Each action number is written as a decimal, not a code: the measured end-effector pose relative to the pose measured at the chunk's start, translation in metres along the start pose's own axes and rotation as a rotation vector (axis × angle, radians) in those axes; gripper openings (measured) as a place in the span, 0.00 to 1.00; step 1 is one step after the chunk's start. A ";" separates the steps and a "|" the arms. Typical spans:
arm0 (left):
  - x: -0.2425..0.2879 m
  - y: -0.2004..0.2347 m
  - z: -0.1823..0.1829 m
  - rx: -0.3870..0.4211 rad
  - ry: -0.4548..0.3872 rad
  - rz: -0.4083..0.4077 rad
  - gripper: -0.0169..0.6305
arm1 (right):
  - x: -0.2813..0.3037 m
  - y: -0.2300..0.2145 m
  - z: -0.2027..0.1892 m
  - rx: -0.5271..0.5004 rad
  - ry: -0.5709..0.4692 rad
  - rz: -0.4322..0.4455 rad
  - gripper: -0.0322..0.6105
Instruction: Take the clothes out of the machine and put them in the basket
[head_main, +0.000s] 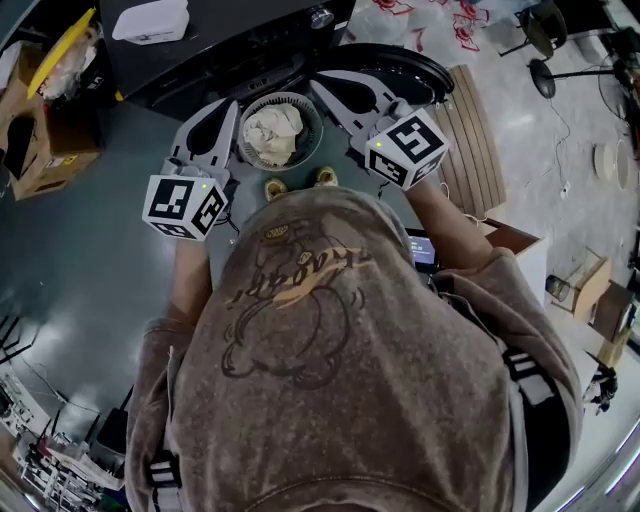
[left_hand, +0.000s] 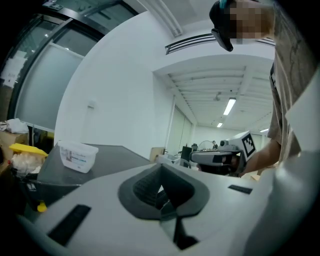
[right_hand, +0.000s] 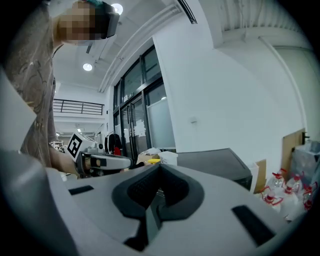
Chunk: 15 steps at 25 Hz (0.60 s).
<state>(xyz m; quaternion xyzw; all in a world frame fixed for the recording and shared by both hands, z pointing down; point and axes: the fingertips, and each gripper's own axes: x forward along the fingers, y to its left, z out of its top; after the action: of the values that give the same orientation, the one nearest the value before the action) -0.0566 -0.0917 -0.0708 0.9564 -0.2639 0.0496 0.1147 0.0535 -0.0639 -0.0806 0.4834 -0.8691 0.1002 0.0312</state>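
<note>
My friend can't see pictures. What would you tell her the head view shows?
Seen from above, a person in brown holds the left gripper and right gripper at either side of a round basket of pale clothes. A dark machine stands beyond it.

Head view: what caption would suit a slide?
Person holds left gripper and right gripper, both shut, flanking a basket of pale clothes.

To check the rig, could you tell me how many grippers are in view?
2. The left gripper is left of the basket, and the right gripper is right of it. Both are shut with nothing between their jaws. No others seem hidden.
</note>
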 end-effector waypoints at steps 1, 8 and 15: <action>0.002 0.000 -0.001 -0.001 0.002 0.003 0.04 | -0.001 -0.002 -0.001 0.004 -0.001 -0.002 0.05; 0.016 -0.003 -0.002 -0.010 0.014 0.008 0.04 | -0.007 -0.011 -0.006 0.020 -0.002 -0.006 0.04; 0.025 -0.005 0.002 -0.011 0.007 0.018 0.04 | -0.012 -0.020 -0.008 0.026 -0.008 -0.015 0.05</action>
<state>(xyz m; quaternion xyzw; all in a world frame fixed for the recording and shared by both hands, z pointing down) -0.0325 -0.0999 -0.0695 0.9531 -0.2726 0.0525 0.1204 0.0768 -0.0623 -0.0722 0.4908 -0.8641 0.1092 0.0222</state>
